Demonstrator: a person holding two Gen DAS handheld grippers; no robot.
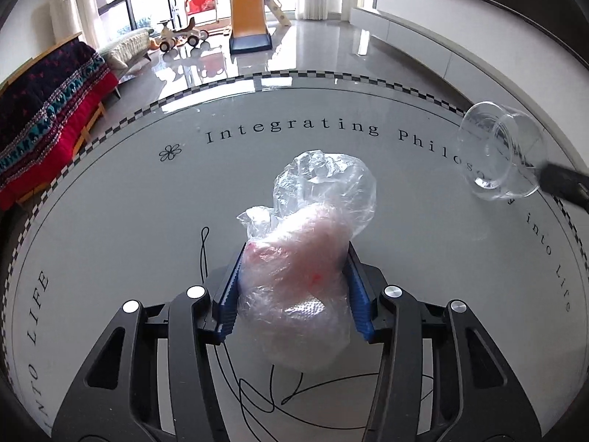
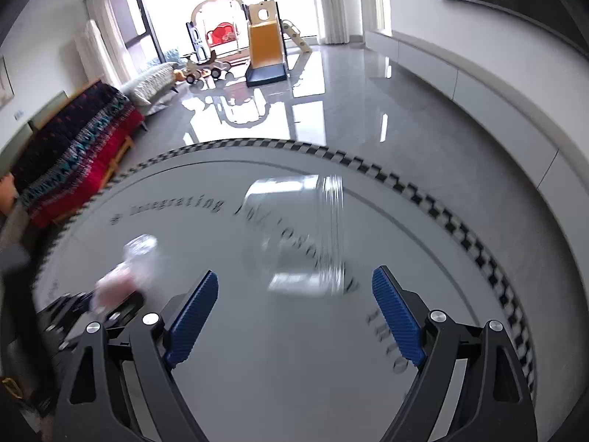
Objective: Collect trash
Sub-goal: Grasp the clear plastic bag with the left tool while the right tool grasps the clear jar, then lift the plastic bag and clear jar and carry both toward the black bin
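Where the crumpled clear plastic bag with pinkish stuff inside (image 1: 309,272) sits on the round white glass table w/ checkered rim & black lettering (image 1: 110,221), it's right between the blue ribbed pads (image 1: 230,294) of the left gripper (image 1: 294,276), both pads pressed against its sides, so it's clamped. The bag's loose top sticks up past the fingertips, toward the far side. In the right wrist view the same bag (image 2: 125,276) shows blurred at near left, w/ the left gripper's black body under it.

Far right on the table lies a clear round plastic cup (image 1: 502,151), tipped on its side, mouth facing left in the left wrist view. A dark fingertip of the right gripper (image 1: 567,180) is just beside its right edge; can't tell if touching. From the right wrist view the cup (image 2: 305,235) is motion-blurred, just beyond the right gripper (image 2: 294,294), whose pads stand wide apart w/ nothing between them.

Thin black scribble lines (image 1: 257,397) mark the table's near part. Beyond the table: glossy grey floor, a red & dark patterned blanket on a bench (image 1: 51,125) at left, a yellow kids' slide (image 1: 248,18) far back by the windows.
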